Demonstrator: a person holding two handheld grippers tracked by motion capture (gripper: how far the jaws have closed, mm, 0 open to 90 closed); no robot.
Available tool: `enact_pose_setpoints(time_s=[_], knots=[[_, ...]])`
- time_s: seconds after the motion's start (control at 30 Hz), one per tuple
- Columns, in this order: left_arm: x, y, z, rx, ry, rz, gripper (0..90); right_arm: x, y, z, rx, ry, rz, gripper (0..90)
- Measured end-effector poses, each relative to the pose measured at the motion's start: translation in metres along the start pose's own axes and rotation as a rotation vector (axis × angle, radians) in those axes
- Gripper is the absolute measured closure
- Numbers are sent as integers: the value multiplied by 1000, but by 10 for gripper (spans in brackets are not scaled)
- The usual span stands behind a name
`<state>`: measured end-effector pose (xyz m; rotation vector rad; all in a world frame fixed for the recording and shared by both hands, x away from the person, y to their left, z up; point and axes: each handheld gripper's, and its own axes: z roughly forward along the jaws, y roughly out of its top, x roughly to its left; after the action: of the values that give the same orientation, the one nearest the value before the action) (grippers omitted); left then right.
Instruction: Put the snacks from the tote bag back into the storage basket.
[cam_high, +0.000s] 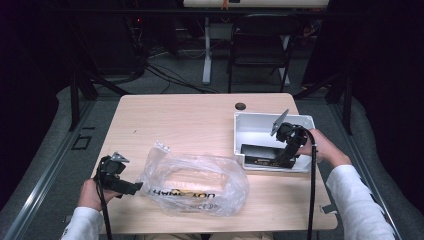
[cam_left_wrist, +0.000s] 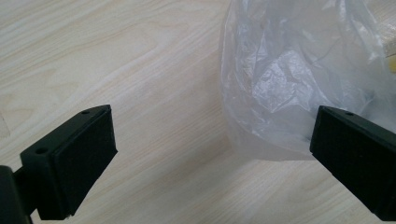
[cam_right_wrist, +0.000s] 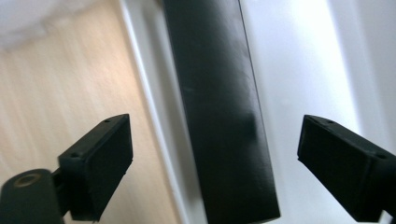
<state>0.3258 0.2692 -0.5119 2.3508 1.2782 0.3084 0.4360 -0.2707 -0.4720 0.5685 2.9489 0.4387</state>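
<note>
A crumpled clear plastic bag (cam_high: 165, 167) lies on the wooden table (cam_high: 190, 120) near its front, with a tan box (cam_high: 192, 179) inside it. My left gripper (cam_high: 134, 188) rests just left of the bag, open; in the left gripper view (cam_left_wrist: 212, 140) the bag's edge (cam_left_wrist: 289, 74) lies between the jaws without touching the pads. A white bin (cam_high: 260, 116) stands at the right and holds a flat black box (cam_high: 257, 152). My right gripper (cam_high: 287, 161) points down over the bin's front part. Its jaws (cam_right_wrist: 215, 144) stand open above the black box (cam_right_wrist: 219, 93), apart from it.
A round cable hole (cam_high: 240, 106) sits in the table just behind the bin. The bin's near wall (cam_right_wrist: 149, 93) runs beside the black box. A dark chair (cam_high: 260, 45) and a desk leg (cam_high: 206, 55) stand on the floor beyond the table.
</note>
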Motion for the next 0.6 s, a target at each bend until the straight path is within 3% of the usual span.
enact_pose_setpoints(time_s=[0.1,0.17,0.33,0.5,0.6], knots=[[0,0,0,0,3,0,2,11,-1,-9,-34,-21,18,92],[0,0,0,-1,4,2,2,20,-2,-14,-41,-65,21,93],[0,0,0,-6,10,4,2,42,-5,-20,-72,-116,77,93],[0,0,0,-5,11,3,2,65,-8,-22,-130,-108,128,100],[0,0,0,-3,9,4,2,78,-10,-22,-132,-117,148,99]])
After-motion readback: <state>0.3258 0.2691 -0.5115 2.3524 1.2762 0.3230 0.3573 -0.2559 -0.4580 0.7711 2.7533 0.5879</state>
